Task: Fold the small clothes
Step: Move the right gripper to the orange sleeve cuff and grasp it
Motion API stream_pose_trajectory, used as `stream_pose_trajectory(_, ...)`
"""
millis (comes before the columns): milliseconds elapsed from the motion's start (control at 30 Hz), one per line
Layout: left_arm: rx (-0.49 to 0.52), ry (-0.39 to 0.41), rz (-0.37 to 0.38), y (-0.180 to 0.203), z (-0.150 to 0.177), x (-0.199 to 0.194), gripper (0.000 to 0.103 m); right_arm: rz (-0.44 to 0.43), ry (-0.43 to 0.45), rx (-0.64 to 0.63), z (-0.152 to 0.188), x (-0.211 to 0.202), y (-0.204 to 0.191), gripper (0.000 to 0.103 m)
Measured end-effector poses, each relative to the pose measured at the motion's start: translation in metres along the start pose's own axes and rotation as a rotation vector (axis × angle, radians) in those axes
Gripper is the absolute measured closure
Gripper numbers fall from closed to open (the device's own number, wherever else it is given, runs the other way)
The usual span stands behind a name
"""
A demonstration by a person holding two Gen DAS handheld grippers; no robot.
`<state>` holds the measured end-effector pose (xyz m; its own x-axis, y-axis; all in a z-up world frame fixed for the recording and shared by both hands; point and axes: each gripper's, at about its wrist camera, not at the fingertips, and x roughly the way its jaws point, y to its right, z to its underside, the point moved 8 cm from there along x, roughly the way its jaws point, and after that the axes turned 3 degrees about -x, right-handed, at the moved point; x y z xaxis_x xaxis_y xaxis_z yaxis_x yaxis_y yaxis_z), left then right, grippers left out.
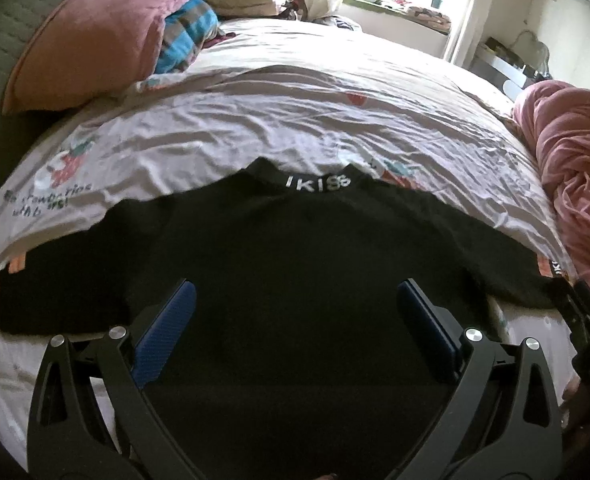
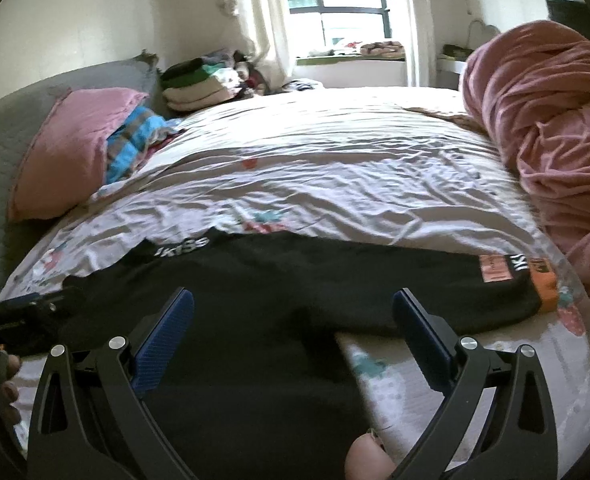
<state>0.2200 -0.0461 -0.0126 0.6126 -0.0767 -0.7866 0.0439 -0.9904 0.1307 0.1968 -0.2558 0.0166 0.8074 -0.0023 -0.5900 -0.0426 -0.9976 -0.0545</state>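
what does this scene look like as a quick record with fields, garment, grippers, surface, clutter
garment: black t-shirt spread flat, collar away from the cameras, white lettering on the collar
fold state: not yet folded, both sleeves out
left hand-held gripper: open, over the shirt body, holding nothing
right hand-held gripper: open, over the shirt's right side, holding nothing
surface: bed with a printed white sheet
clutter: pink pillow, pink blanket, stack of folded clothes

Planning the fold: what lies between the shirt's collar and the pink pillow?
Only wrinkled printed bedsheet between black shirt collar and pink pillow, clearest in left wrist view.
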Motion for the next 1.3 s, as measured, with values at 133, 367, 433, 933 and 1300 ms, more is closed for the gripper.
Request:
stream_pose_trajectory(133,0.010,0.007,-0.006,0.006,-0.011,0.007,0.009,0.045,0.004,0.025,-0.004,0.003,0.025,0.004)
stream_pose_trajectory(367,-0.010,-0.023,-0.003,0.011,-0.019,0.031,0.009,0.086,-0.043,0.110,0.000,0.021,0.070,0.004)
stream_pose_trajectory(433,-0.009,-0.022,-0.013,0.011,-0.020,0.036,0.009,0.102,-0.062,0.146,0.004,0.027,0.085,0.004)
stream_pose_trajectory(933,0.020,-0.052,-0.036,0.000,-0.010,0.078,0.009,0.251,-0.171,0.261,0.042,0.060,0.167,0.004)
stream_pose_trajectory(1300,0.055,-0.097,-0.042,0.004,0.010,0.106,0.009,0.254,-0.269,0.434,0.080,0.078,0.207,0.004)
